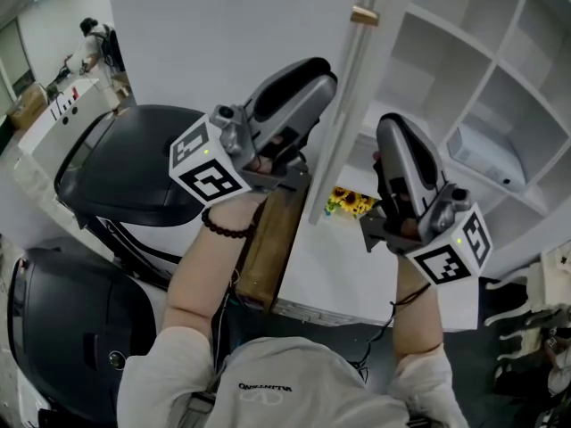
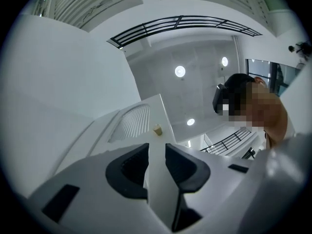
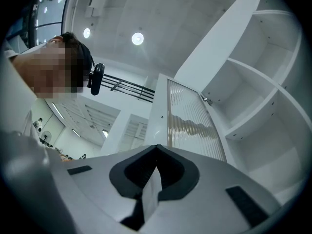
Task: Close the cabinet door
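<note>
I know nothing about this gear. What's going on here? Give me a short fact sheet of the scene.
Cabinet door: open, seen edge-on between the two grippers
Knob: brass-coloured, on the door
Shelves: white, exposed right of the door
Left gripper: jaws apart, gripping nothing
Right gripper: jaws together, empty
Task status: door not yet closed
</note>
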Demonstrator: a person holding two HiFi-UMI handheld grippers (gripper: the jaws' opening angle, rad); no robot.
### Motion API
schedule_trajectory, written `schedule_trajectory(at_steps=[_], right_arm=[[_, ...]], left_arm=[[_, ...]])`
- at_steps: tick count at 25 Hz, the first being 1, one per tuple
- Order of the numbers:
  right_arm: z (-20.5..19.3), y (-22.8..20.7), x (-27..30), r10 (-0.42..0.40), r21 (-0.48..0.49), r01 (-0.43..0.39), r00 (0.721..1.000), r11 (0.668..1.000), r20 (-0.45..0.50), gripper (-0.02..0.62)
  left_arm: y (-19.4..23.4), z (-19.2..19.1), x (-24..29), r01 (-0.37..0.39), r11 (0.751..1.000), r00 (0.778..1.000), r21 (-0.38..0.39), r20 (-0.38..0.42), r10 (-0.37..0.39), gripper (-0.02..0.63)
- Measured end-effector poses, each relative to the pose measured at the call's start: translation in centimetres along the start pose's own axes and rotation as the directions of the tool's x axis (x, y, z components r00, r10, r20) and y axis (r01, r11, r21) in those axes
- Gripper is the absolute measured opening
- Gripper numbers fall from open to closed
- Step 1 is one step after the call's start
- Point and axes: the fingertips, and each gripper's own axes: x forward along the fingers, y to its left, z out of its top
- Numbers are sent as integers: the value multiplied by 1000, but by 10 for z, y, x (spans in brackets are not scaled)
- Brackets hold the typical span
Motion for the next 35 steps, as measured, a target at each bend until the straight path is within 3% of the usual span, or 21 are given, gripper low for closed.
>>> schedule_trajectory(at_steps=[19, 35], right_arm=[[10, 3, 6, 12, -17, -12, 999, 1000, 30, 11], [10, 1, 4, -4, -30, 4, 999, 1000, 32, 11]], left_arm=[[-9, 31, 44, 145, 988, 989, -50, 25, -144, 106], [-8, 31, 62, 189, 971, 982, -150, 50, -183, 80]])
